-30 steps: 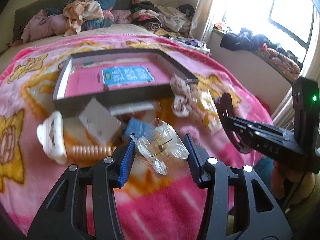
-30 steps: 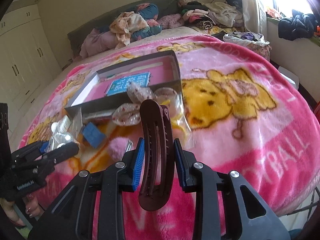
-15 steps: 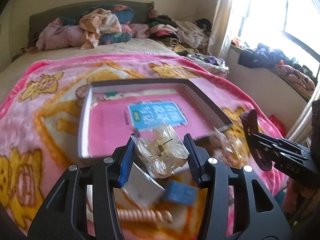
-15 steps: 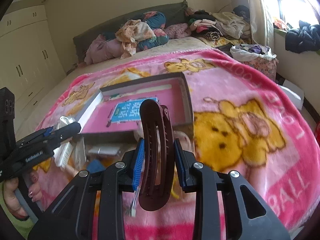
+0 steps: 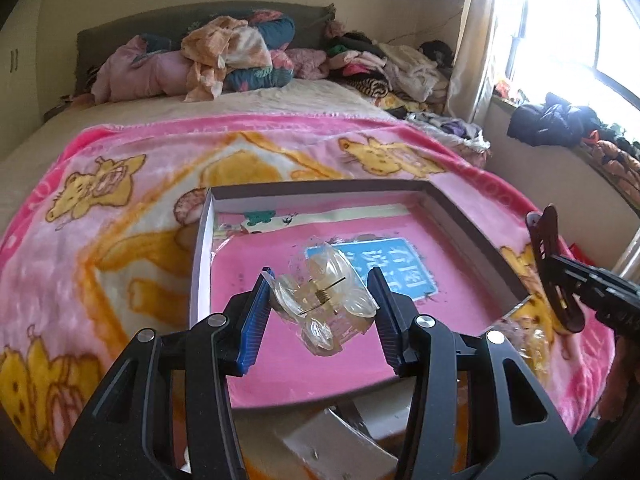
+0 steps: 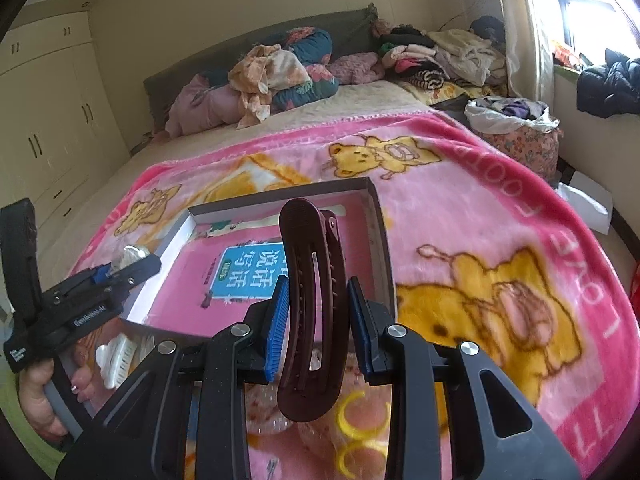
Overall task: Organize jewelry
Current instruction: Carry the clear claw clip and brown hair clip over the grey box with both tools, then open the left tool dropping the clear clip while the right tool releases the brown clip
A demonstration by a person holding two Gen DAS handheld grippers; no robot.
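Observation:
My left gripper (image 5: 322, 312) is shut on a clear plastic claw clip (image 5: 326, 300) and holds it above the near part of the open box (image 5: 202, 240), which has a pink floor and a blue label (image 5: 384, 264). My right gripper (image 6: 318, 326) is shut on a dark maroon hair clip (image 6: 312, 308), upright, in front of the box's (image 6: 380, 232) right wall. The right gripper with the maroon clip (image 5: 554, 272) shows at the right edge of the left wrist view. The left gripper (image 6: 120, 270) shows at the left of the right wrist view.
The box lies on a pink cartoon blanket (image 5: 120, 208) on a bed. Near the box's front lie a white claw clip (image 6: 114, 358), yellow rings (image 6: 362, 436), bagged items and a white card (image 5: 332, 444). Clothes are piled at the headboard (image 5: 224, 60) and window sill (image 5: 560, 120).
Both grippers have moved forward and up with their clips. The left one has gone from the loose items in front of the box to above the box floor.

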